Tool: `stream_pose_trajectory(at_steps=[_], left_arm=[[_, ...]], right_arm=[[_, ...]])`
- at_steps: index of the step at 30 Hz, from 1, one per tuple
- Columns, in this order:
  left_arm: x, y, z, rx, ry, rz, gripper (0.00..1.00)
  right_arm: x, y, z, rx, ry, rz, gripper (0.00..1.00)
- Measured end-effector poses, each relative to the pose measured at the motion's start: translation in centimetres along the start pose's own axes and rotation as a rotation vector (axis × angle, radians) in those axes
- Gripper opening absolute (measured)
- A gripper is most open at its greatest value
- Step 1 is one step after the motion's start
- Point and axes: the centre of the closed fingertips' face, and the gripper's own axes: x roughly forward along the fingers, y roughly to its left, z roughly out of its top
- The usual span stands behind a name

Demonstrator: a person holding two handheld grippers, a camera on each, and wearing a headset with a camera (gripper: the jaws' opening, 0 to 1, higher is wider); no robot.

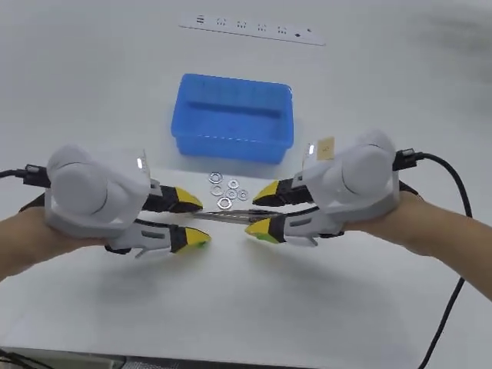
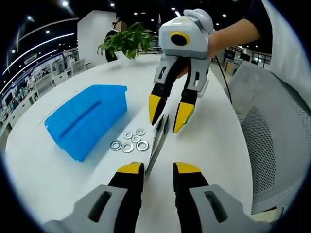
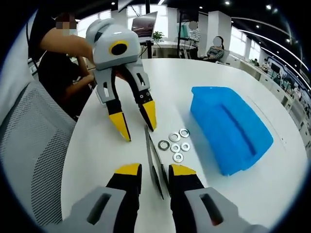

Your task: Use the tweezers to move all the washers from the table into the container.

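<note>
Steel tweezers (image 1: 228, 216) lie flat beside small silver washers (image 1: 224, 204).

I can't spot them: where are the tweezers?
In the head view the tweezers lie between the left hand-held gripper and the right hand-held gripper, close beside the washers.

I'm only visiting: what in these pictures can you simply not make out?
- Container floor: the near wall hides its front part in the head view, and the side walls hide most of it in both gripper views.
- Washers: too small and bunched in the head view to count.
- Tweezers: the right tongs tips crowd them in the head view, so contact is unclear.
- White strip: its markings are blurred in the head view.
</note>
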Motion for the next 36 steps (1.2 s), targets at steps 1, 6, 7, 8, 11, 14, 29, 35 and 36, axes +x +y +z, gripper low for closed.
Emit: stream_pose_trajectory(at_steps=[1, 6, 7, 8, 11, 14, 29, 35, 36], left_arm=[[0.0, -0.1, 0.3, -0.004, -0.015, -0.008, 0.28], [0.4, 0.6, 0.3, 0.021, 0.011, -0.02, 0.23], [0.4, 0.7, 0.4, 0.024, 0.013, -0.024, 0.23], [0.5, 0.9, 0.4, 0.037, 0.022, -0.023, 0.23], [0.6, 1.4, 0.6, 0.072, 0.033, -0.024, 0.23], [0.7, 1.5, 0.7, 0.088, 0.046, -0.046, 0.21], [1.0, 1.2, 0.8, 0.19, 0.082, -0.079, 0.06], [0.5, 0.7, 0.3, 0.272, 0.144, -0.115, 0.05], [0.2, 0.7, 0.4, 0.282, 0.146, -0.111, 0.04]], right_arm=[[0.0, -0.1, 0.0, 0.007, 0.005, 0.001, 0.22], [0.3, -0.5, -1.0, -0.021, 0.069, 0.002, 0.18], [0.4, -0.4, -1.1, -0.023, 0.08, 0.009, 0.17], [0.4, -0.6, -1.0, -0.03, 0.073, -0.001, 0.16], [0.5, -0.6, -1.0, -0.042, 0.094, 0.008, 0.13], [0.5, -0.8, -1.0, -0.037, 0.11, 0.012, 0.11], [0.5, -0.4, -1.1, -0.087, 0.163, 0.025, 0.09], [0.8, 0.3, -0.8, -0.102, 0.145, 0.023, 0.08], [0.9, 0.4, -0.8, -0.121, 0.142, 0.022, 0.08]])
